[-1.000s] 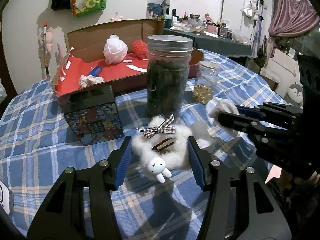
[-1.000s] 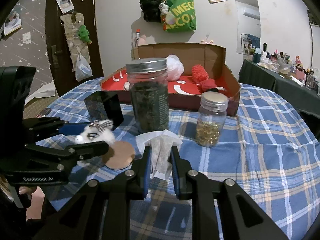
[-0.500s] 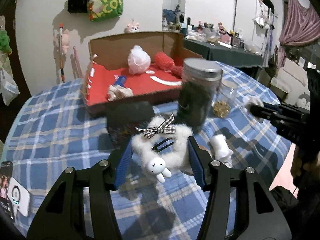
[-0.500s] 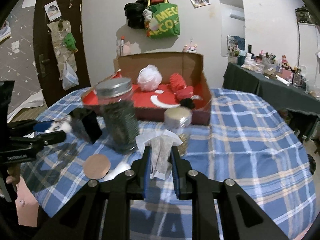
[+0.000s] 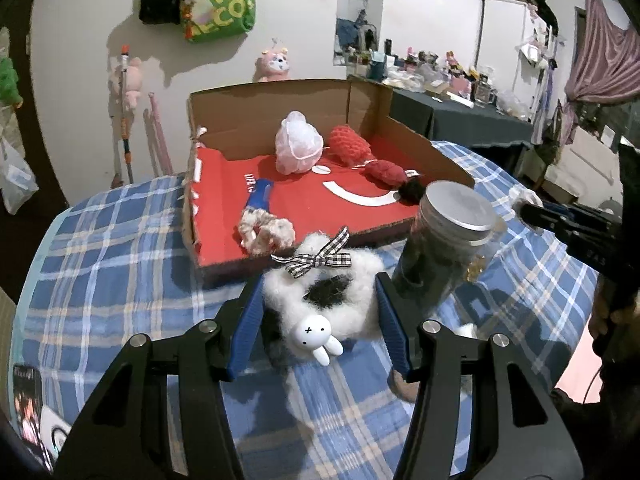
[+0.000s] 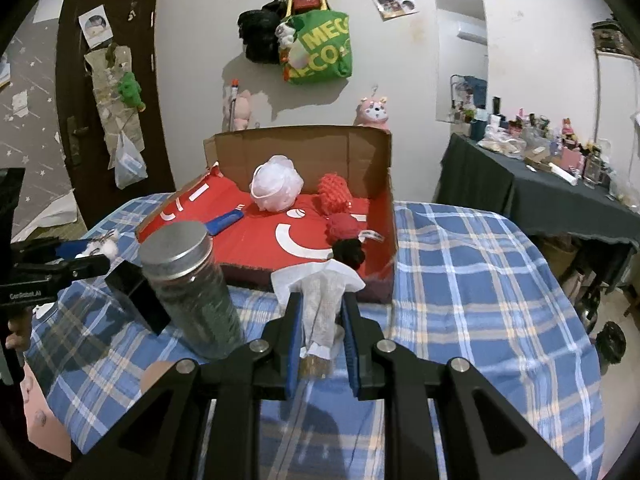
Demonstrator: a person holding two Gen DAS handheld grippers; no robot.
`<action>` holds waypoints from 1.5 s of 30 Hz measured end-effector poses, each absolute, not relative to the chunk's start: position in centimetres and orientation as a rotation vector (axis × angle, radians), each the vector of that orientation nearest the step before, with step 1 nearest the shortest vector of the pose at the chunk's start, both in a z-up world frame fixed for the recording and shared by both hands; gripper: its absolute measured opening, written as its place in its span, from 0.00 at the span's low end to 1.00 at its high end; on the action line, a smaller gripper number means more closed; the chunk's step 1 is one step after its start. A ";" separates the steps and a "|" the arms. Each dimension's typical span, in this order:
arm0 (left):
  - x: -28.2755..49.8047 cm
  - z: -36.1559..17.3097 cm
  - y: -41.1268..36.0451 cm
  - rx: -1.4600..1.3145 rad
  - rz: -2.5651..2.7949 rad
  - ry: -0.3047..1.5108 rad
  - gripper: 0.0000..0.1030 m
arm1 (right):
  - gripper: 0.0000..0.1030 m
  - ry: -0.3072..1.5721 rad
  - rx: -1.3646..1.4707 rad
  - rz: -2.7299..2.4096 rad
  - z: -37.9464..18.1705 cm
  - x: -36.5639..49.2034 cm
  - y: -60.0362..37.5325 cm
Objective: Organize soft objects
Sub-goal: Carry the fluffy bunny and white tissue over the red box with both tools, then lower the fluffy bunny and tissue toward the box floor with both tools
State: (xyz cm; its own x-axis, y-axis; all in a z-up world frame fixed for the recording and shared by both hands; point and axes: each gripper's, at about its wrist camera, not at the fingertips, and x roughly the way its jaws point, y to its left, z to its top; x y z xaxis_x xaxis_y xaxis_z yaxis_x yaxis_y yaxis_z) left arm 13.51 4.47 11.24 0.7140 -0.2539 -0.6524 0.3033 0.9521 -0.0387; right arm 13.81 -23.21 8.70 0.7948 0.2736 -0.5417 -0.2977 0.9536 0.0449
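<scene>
Left gripper clenched on a fluffy white scrunchie with a checked bow and small rabbit charm, pinched by its sides so the ring stays round; held off the table, just short of the cardboard box; right gripper squeezed tight on a crumpled white tissue, thin stuff so the jaws sit nearly together, top flaring above the pads; also raised, box front right ahead. Both soft things look bound for the box, my guess; red-lined floor already holds a pink mesh puff, red knitted pieces, a black pom, a pale scrunchie and a blue item, so that reads as the soft pile. Tall dark jar with metal lid stands on the plaid tablecloth between the grippers; black tin beside it; hard items likely left out. Jar is close to both paths, could get knocked.
</scene>
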 end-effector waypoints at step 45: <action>34.9 4.4 -2.7 0.351 -0.453 1.162 0.52 | 0.20 1.112 -0.372 0.609 3.0 35.8 -13.9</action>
State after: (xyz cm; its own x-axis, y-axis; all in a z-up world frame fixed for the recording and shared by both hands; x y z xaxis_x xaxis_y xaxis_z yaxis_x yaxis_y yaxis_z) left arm 34.93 -2.67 4.40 0.3247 -0.1596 -0.9323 0.5135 0.8575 0.0320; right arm 35.78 -13.88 3.01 0.3063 0.2682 -0.9134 -0.6255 0.7799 0.0192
